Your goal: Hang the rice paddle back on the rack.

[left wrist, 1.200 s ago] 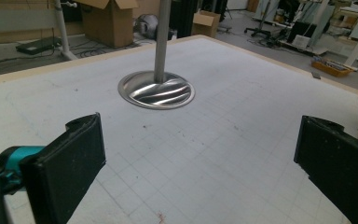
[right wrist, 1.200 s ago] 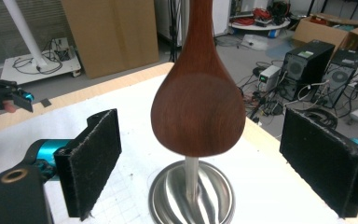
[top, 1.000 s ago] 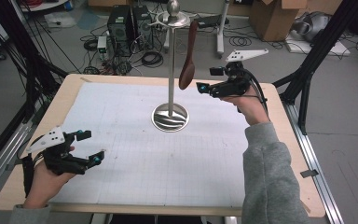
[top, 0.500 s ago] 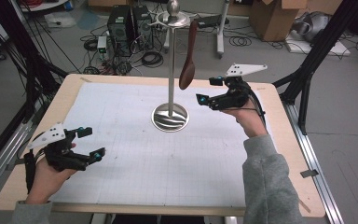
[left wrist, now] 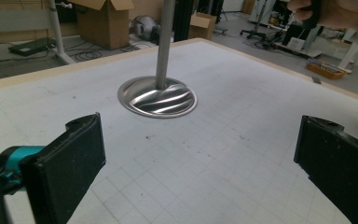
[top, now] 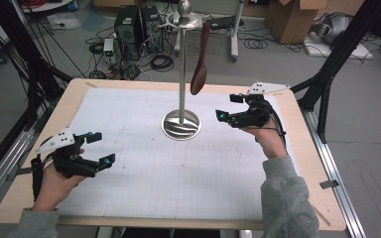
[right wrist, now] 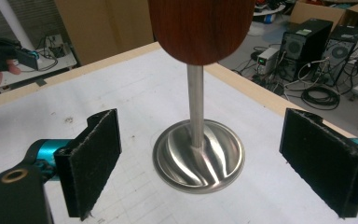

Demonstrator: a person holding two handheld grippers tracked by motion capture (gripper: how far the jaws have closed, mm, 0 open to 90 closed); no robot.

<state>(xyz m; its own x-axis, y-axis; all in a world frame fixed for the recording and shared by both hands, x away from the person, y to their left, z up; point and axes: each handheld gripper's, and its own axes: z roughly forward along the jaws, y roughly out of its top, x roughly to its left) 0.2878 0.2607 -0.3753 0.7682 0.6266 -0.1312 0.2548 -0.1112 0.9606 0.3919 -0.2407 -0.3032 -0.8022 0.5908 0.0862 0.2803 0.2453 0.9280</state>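
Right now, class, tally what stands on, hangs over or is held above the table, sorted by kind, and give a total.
Stands: 1
Wooden spoons: 1
Claws: 2, left claw and right claw, both open
Total: 4

On the one table (top: 129, 89) stand one metal stand (top: 181, 74) holding one wooden spoon (top: 200, 64), plus two handheld grippers.
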